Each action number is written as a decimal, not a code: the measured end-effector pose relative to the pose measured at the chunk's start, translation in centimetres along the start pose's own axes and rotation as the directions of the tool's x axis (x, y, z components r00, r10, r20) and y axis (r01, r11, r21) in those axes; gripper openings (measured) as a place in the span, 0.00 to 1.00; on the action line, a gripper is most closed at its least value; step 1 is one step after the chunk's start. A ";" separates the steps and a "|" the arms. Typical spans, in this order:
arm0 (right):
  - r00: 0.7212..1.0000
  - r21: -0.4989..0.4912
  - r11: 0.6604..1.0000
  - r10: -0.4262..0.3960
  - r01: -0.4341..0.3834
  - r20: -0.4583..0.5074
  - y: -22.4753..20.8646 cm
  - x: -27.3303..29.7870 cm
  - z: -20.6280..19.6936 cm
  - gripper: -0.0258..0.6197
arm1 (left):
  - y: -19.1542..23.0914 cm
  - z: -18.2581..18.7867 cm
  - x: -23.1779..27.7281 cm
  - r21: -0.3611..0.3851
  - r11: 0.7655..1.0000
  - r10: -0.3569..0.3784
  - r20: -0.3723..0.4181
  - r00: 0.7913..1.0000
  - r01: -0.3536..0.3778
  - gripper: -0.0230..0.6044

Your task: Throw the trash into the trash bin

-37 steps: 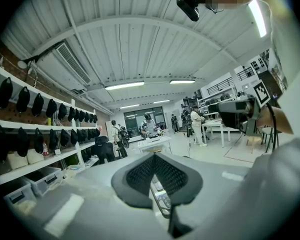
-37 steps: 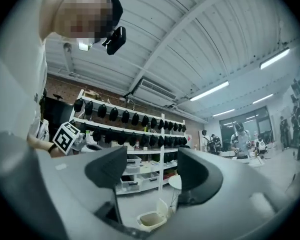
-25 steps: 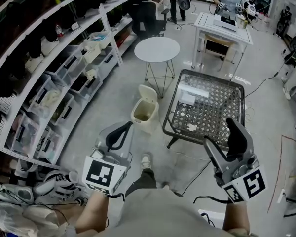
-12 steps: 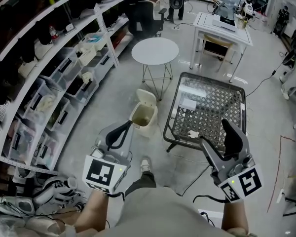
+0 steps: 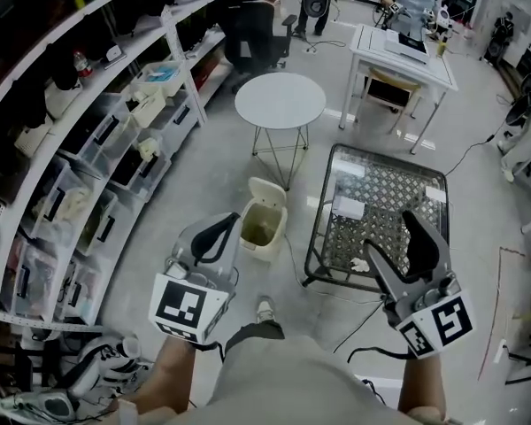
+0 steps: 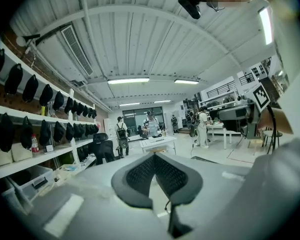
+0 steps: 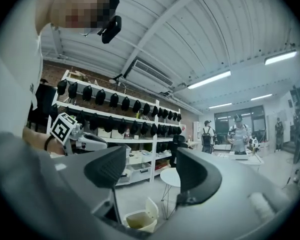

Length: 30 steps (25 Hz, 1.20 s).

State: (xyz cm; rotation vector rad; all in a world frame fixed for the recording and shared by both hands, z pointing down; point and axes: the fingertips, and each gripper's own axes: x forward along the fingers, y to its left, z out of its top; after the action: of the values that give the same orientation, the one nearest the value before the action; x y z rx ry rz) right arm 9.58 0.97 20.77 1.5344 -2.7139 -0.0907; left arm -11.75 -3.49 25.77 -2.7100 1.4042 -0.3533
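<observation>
Lower right of the head view, my right gripper stands with its jaws wide apart and nothing between them, above the near edge of a black wire-mesh table. Lower centre-left, my left gripper has its jaws closed tip to tip on nothing, as the left gripper view confirms. The trash, a small crumpled white wad, lies on the mesh at the table's near edge, just beside my right gripper's left jaw in the frame but not between the jaws. Flat white sheets lie farther up the mesh. The cream plastic trash bin, lid raised, stands on the grey floor just left of the table at centre frame. I judge the wad to be paper or tissue: light, soft, neither fragile nor slippery, and likely to crush under my pads, so the jaws would have to close almost fully to keep it. I would pinch it across its thickest middle from above, keeping my pad tips clear of the mesh holes. The flat sheets look harder to lift and would need taking by an edge or corner.
</observation>
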 end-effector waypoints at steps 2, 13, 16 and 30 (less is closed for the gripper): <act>1.000 -0.006 1.000 -0.012 0.012 -0.010 0.0 2.2 -0.1 0.53 | 2.0 0.1 1.3 0.001 1.000 -0.019 0.014 1.000 0.019 0.04; 0.996 -0.018 0.996 -0.088 0.088 -0.025 0.0 10.6 0.2 0.50 | 9.3 -1.7 5.0 -0.022 0.996 -0.087 0.009 0.996 0.088 0.04; 0.995 -0.014 0.996 -0.086 0.085 -0.049 -0.1 11.8 -0.5 0.50 | 10.1 -2.3 5.9 -0.034 0.994 -0.101 0.008 0.995 0.101 0.04; 0.994 0.021 0.999 -0.046 0.048 -0.099 -4.3 14.4 -2.3 0.50 | 10.4 -1.7 10.1 -0.036 0.996 -0.079 -0.020 0.997 0.078 0.04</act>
State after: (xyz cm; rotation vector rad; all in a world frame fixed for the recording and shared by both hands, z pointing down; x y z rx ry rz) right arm 5.96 -13.69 22.68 1.5645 -2.6131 0.0162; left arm -14.83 -17.71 27.48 -2.8042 1.3237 -0.3678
